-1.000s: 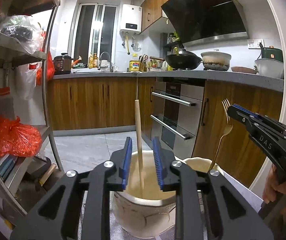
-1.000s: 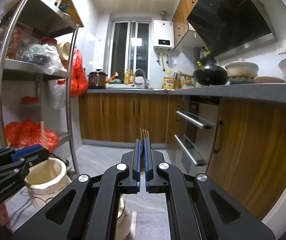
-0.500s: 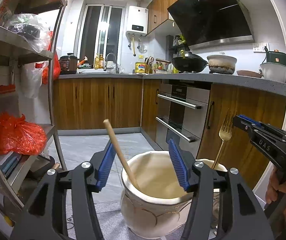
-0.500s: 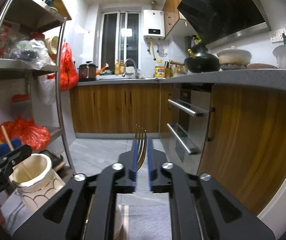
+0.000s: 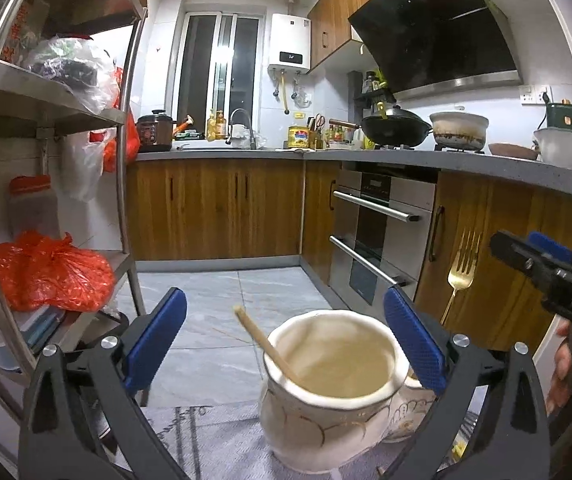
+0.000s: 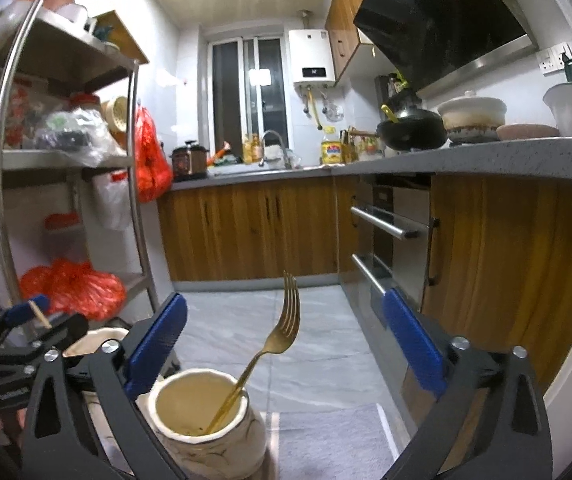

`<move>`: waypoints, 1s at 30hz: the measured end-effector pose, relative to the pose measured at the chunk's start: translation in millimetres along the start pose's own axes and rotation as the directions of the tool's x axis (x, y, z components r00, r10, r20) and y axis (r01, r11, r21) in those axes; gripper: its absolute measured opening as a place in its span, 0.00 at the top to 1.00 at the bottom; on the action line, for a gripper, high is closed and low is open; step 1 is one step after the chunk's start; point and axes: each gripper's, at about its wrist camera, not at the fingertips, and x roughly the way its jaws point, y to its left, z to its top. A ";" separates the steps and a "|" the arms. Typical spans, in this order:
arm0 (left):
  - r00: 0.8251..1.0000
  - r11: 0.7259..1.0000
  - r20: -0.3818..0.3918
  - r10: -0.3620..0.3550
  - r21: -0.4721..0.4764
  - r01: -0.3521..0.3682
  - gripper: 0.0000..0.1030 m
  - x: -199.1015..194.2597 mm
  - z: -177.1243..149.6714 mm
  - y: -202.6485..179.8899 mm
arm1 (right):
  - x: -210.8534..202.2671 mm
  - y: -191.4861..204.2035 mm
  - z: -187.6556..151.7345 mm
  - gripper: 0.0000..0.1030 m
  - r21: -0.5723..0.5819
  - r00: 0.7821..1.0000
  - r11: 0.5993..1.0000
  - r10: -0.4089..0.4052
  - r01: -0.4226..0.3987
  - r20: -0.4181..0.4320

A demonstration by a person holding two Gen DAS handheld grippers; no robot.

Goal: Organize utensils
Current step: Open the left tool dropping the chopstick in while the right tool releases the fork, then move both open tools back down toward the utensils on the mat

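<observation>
A slim gold fork (image 6: 282,334) leans toward 1 o'clock in a glossy, marbled ceramic jar (image 6: 206,428); a wooden stick (image 5: 266,344) leans in the wider jar (image 5: 329,396). Both tongs, left (image 5: 284,340) and right (image 6: 284,340), gape apart, empty. Jar bases are cut off.

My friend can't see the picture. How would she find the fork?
Look low, in front of the wooden cabinets, where two cream jars stand on a grey mat. The fork stands in the narrower jar, between the open fingers of the right gripper. It is thin, gold metal with prongs up, leaning right, while the wider jar holds a plain wooden stick.
</observation>
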 end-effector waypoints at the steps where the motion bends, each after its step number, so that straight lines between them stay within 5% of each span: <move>1: 1.000 1.000 0.000 0.006 0.009 -0.006 0.05 -2.8 0.1 -0.5 | -1.5 -0.3 0.6 0.05 0.001 1.000 1.000 -0.002 0.002 -0.002; 17: 0.996 0.998 -0.062 0.064 0.030 -0.062 0.05 -73.0 -12.6 5.3 | -56.8 -3.0 -25.3 0.05 0.000 0.994 0.998 0.069 -0.069 -0.083; 30: 0.984 0.999 -0.176 0.003 0.038 0.003 0.05 -109.4 -44.2 -20.8 | -77.0 -34.2 -56.4 0.05 0.029 0.981 0.999 0.035 -0.030 -0.192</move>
